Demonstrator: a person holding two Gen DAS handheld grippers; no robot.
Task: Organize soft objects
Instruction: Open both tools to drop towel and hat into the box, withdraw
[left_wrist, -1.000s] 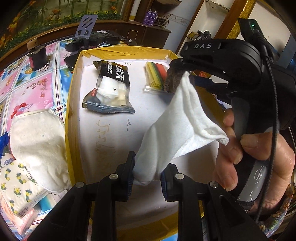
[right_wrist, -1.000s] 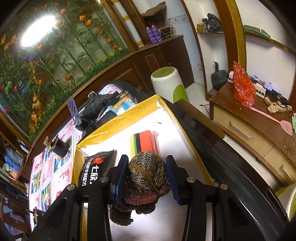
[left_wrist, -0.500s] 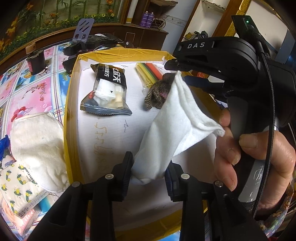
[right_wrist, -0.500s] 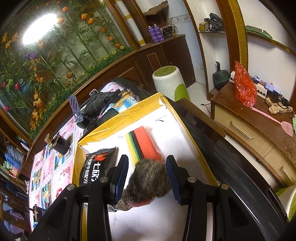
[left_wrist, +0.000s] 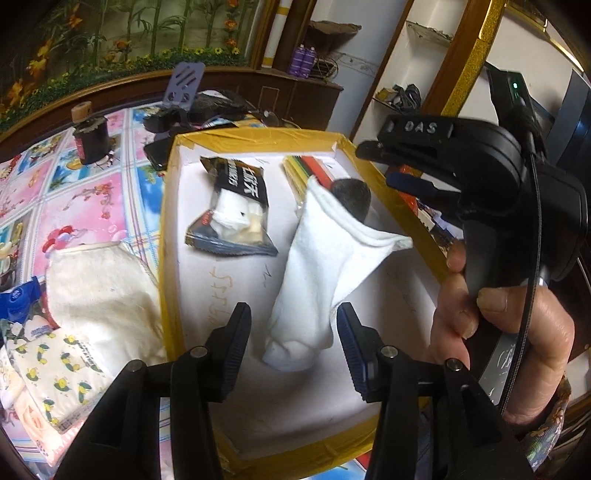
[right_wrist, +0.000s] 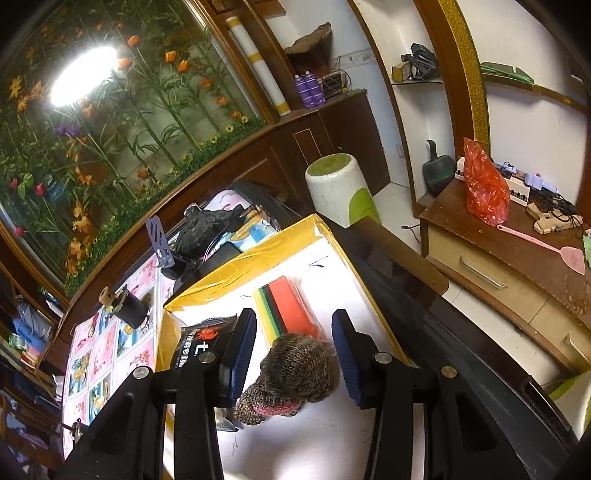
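A white sock (left_wrist: 325, 266) lies on the white floor of the yellow-edged tray (left_wrist: 168, 229), between the fingers of my left gripper (left_wrist: 293, 347), which is open and apart from it. A brown knitted sock (right_wrist: 295, 373) lies in the tray below my right gripper (right_wrist: 293, 356), which is open. In the left wrist view the brown sock (left_wrist: 351, 192) shows behind the white one. My right gripper (left_wrist: 417, 166) hangs over the tray's right side there.
The tray also holds a black snack packet (left_wrist: 236, 206) and a pack of coloured sheets (right_wrist: 291, 306). Left of the tray on the floral tablecloth lie a cream towel (left_wrist: 99, 291) and tissue packs (left_wrist: 48, 365). A dark jar (left_wrist: 90, 138) stands farther back.
Both grippers have opened. The white sock has dropped from my left gripper onto the tray floor. The brown sock has dropped from my right gripper and lies in the tray.
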